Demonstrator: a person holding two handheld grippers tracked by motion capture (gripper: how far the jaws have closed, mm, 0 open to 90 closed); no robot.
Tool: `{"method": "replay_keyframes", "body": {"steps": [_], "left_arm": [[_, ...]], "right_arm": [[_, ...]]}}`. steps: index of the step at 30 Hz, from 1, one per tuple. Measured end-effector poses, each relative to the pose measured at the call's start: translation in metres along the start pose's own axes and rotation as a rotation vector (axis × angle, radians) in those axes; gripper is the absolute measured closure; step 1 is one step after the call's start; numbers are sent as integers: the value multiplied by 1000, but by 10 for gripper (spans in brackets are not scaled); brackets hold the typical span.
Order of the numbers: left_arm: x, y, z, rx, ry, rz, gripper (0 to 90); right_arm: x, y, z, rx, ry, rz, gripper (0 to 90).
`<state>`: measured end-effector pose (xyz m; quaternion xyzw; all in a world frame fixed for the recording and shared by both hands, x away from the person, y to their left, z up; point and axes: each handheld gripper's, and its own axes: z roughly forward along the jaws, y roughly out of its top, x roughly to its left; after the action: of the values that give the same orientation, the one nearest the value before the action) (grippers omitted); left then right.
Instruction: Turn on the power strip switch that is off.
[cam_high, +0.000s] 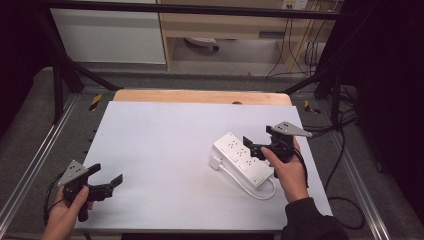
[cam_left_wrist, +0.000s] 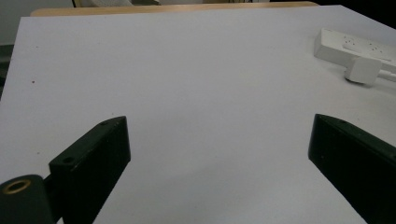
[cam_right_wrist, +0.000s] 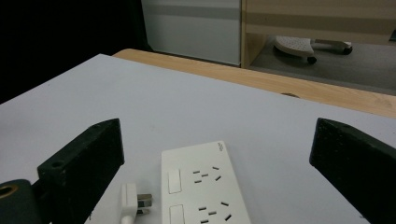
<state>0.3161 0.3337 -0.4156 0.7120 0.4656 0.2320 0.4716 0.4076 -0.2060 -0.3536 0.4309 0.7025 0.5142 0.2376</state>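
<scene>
The left gripper (cam_high: 107, 182) sits nearest the person, well to the left of the power strip (cam_high: 243, 158) and lower on the white sheet (cam_high: 165, 145). Its jaws stand wide apart with nothing between them, and in the left gripper view they frame bare sheet, with the power strip far off at the upper right (cam_left_wrist: 355, 49). It looks parked, held out of the way while the other hand works.

Further in, the right gripper (cam_high: 256, 146) hangs just over the far half of the power strip, held by the right hand (cam_high: 289, 172). Its jaws are spread wide too and grip nothing; the right gripper view looks down between them onto the strip's sockets (cam_right_wrist: 201, 186), so the tool seems lined up for a grasp across the body.

The power strip lies flat and slantwise on the right half of the sheet. Its cord (cam_high: 250, 189) loops round from the near end, and the plug (cam_high: 215, 162) rests on the sheet just beside the strip's left edge, apart from any socket, prongs showing (cam_right_wrist: 133, 200). That probably leaves the plug as the piece to pick up.

Beyond the strip, the wooden tabletop (cam_high: 200, 96) shows past the sheet's far edge.
</scene>
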Motion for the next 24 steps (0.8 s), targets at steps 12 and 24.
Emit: {"method": "replay_keyframes", "body": {"steps": [12, 24], "left_arm": [[0, 0, 0, 3, 0, 0, 59], [0, 0, 0, 1, 1, 0, 58]], "right_arm": [[6, 0, 9, 20, 17, -10, 36], [9, 0, 21, 56, 39, -24, 37]]}}
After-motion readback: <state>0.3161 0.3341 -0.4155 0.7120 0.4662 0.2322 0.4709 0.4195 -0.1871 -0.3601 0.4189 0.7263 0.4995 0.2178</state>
